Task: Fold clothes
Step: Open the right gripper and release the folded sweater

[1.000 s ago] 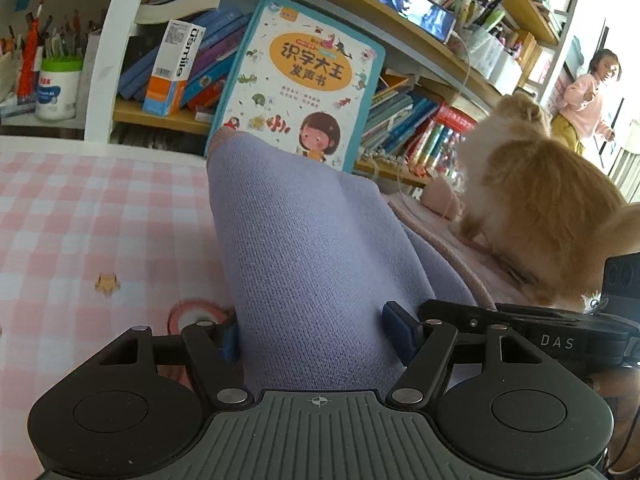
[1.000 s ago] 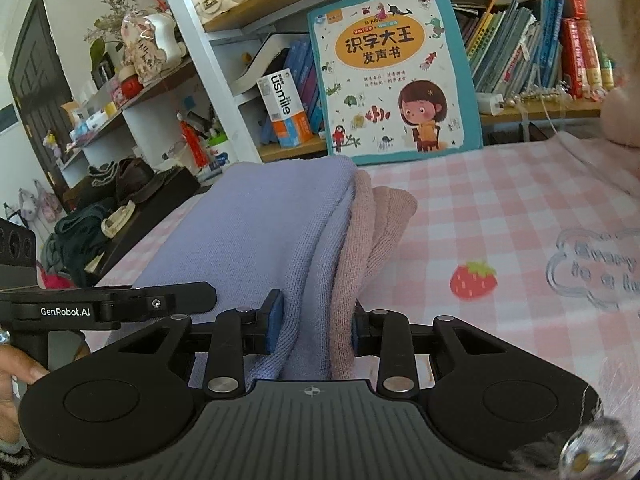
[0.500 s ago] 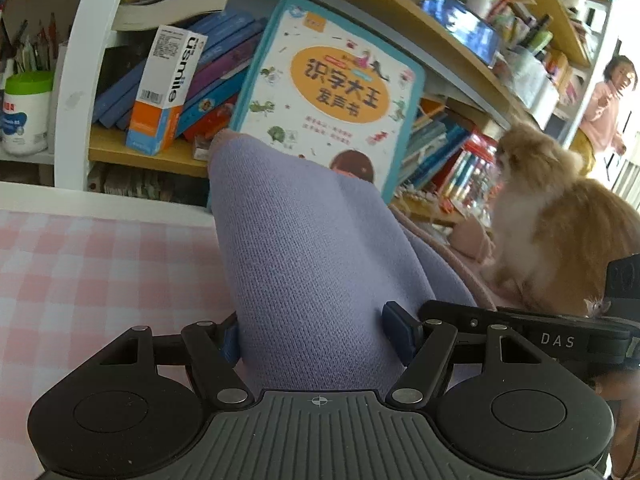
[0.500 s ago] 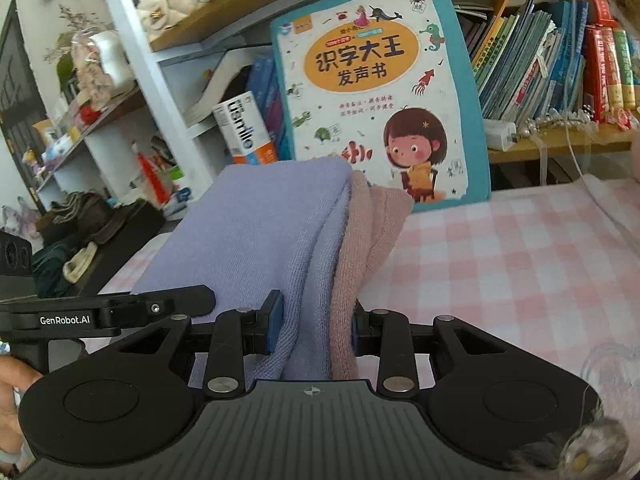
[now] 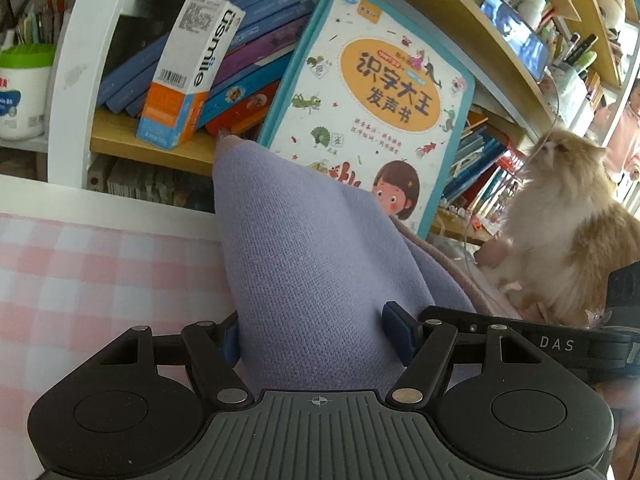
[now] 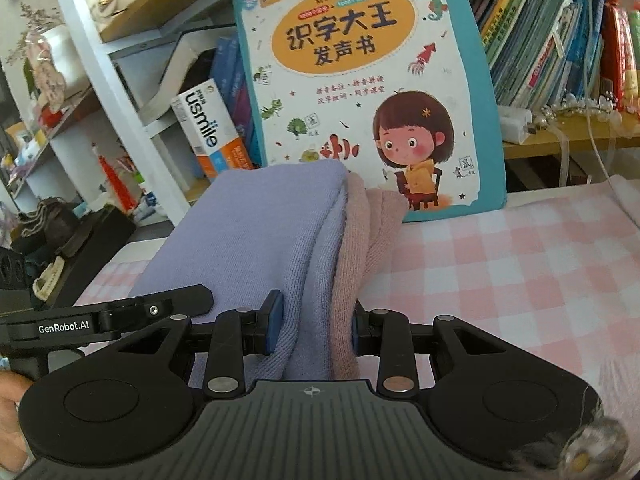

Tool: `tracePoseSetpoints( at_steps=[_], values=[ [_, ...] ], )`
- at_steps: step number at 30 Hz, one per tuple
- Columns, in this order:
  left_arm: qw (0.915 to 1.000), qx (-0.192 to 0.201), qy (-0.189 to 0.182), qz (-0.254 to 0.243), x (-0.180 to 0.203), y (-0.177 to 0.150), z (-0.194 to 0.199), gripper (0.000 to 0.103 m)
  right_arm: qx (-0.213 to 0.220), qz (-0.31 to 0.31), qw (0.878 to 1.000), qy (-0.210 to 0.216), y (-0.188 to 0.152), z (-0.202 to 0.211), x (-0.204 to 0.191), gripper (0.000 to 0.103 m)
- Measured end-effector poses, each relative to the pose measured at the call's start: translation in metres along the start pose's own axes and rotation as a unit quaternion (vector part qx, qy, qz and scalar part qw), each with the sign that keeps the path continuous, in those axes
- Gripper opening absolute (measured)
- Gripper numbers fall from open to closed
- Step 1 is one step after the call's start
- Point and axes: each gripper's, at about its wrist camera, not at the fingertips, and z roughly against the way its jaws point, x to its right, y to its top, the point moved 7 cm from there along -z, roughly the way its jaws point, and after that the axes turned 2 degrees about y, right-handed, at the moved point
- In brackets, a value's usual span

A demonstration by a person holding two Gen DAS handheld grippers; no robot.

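1. Compared with a second ago, both cameras sit closer to the bookshelf (image 5: pixel 120 140): the picture book (image 6: pixel 360 80) fills far more of each view, and less of the pink checked cloth (image 6: pixel 520 280) shows in front of it.
2. The strawberry print and the clear shape seen on the cloth at the right a second ago are out of the right wrist view.
3. The grip on the folded clothes matches the earlier frames in both views.
4. The left gripper (image 5: pixel 316 336) has its fingers clamped on the purple knit (image 5: pixel 304 280), which bulges up between the blue pads into a rounded ridge running toward the book.
5. The right gripper (image 6: pixel 314 326) has its fingers clamped on the stack's edge, purple knit (image 6: pixel 260 240) on the left and dusty-pink knit (image 6: pixel 360 248) on the right.
6. The stack is folded in flat layers, edges roughly aligned, the pink folds showing beside and beneath the purple.
7. It is held between the two grippers over the pink checked cloth, its far end just in front of the picture book leaning on the shelf.
8. A fluffy ginger-and-white cat (image 5: pixel 560 232) sits at the right of the left view, near the clothes.
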Motion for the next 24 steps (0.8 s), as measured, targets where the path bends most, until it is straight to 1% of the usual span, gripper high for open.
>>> tracePoseSetpoints(
  at_steps=[4, 5, 10, 11, 13, 14, 15, 18, 22, 24],
  values=[
    [0.9999, -0.003, 0.009, 0.014, -0.009, -0.004, -0.008, 0.071, -0.001, -0.012, 1.0, -0.001, -0.001, -0.009, 0.006, 0.03],
    [0.9998, 0.001, 0.008, 0.02, -0.011, -0.005, -0.008, 0.071, -0.001, -0.015, 1.0, -0.001, -0.001, -0.011, 0.007, 0.031],
    [0.9996, 0.013, 0.007, 0.025, -0.014, -0.008, -0.007, 0.073, -0.001, -0.026, 1.0, -0.002, -0.002, -0.018, 0.014, 0.039],
    [0.9995, 0.016, 0.011, 0.025, -0.013, -0.007, -0.006, 0.074, 0.0, -0.026, 1.0, -0.004, -0.002, -0.018, 0.014, 0.042],
    [0.9993, 0.023, 0.018, 0.023, -0.013, -0.007, -0.004, 0.082, 0.002, -0.026, 1.0, -0.008, -0.002, -0.018, 0.015, 0.051],
    [0.9991, 0.027, 0.023, 0.021, -0.012, -0.007, -0.002, 0.087, 0.004, -0.022, 1.0, -0.015, -0.003, -0.016, 0.016, 0.061],
    [0.9987, 0.031, 0.037, 0.014, -0.011, -0.006, 0.002, 0.09, 0.007, -0.018, 1.0, -0.023, -0.003, -0.015, 0.016, 0.067],
    [0.9959, 0.045, 0.078, -0.008, -0.007, -0.005, 0.014, 0.093, 0.018, 0.008, 0.999, -0.038, -0.004, -0.005, 0.011, 0.074],
    [0.9889, 0.065, 0.127, -0.04, 0.001, -0.009, 0.033, 0.096, 0.043, 0.037, 0.997, -0.051, -0.01, 0.012, 0.002, 0.08],
    [0.9864, 0.074, 0.138, -0.05, 0.007, -0.014, 0.043, 0.096, 0.056, 0.05, 0.995, -0.058, -0.013, 0.022, -0.003, 0.08]
  ],
)
